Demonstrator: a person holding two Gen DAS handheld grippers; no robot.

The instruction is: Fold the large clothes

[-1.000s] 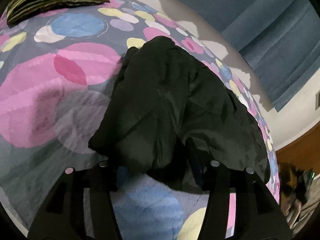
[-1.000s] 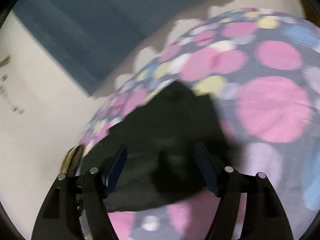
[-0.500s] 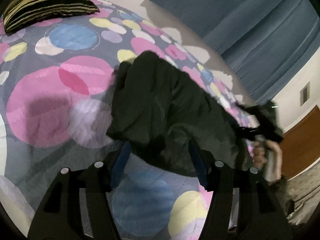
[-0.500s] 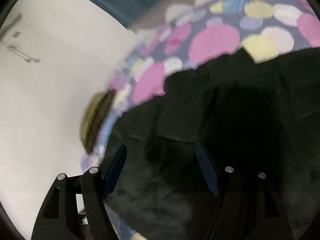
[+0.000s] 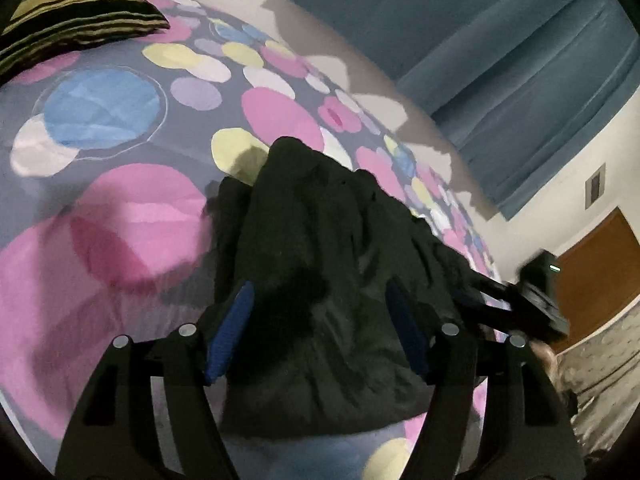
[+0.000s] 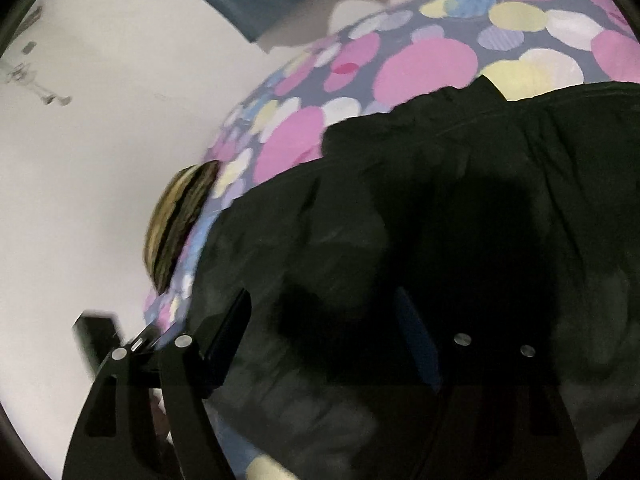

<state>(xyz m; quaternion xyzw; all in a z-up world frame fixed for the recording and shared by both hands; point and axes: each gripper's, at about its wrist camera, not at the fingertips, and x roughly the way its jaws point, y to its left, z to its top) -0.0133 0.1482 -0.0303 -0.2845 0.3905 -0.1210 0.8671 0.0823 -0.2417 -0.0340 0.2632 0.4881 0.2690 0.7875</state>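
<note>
Black garment [image 5: 320,280] heaped in a rumpled mound on the bedspread [image 5: 120,208], dark folds running from a peak near a yellow dot down to a broad near edge. Lies toward the bedspread's side nearest the curtain [image 5: 500,60], well apart from the striped pillow [image 5: 72,16] at the far corner.

Left gripper [image 5: 320,328] poised over the garment's near part, blue pads [image 5: 230,332] spread wide with cloth seen between them; jaws just been opening, no pad pressing on the fabric, nothing gripped.

In the right wrist view, garment [image 6: 440,240] fills most of the lower picture, its ruffled far edge against pink and yellow dots of the bedspread [image 6: 424,68]. Right gripper [image 6: 332,344] low over the garment's edge, jaws standing wide and just been opening a little; left finger at the fabric's border, right finger [image 6: 416,340] dark against the cloth. Fabric lies between and under the fingers, loose, not clamped. Pillow [image 6: 176,224] beyond the garment, at the bedspread's rim by the pale wall [image 6: 100,160].

Right gripper [image 5: 536,300] also seen from the left wrist, blurred, at the garment's curtain-side edge. Brown door [image 5: 600,268] beyond it.
</note>
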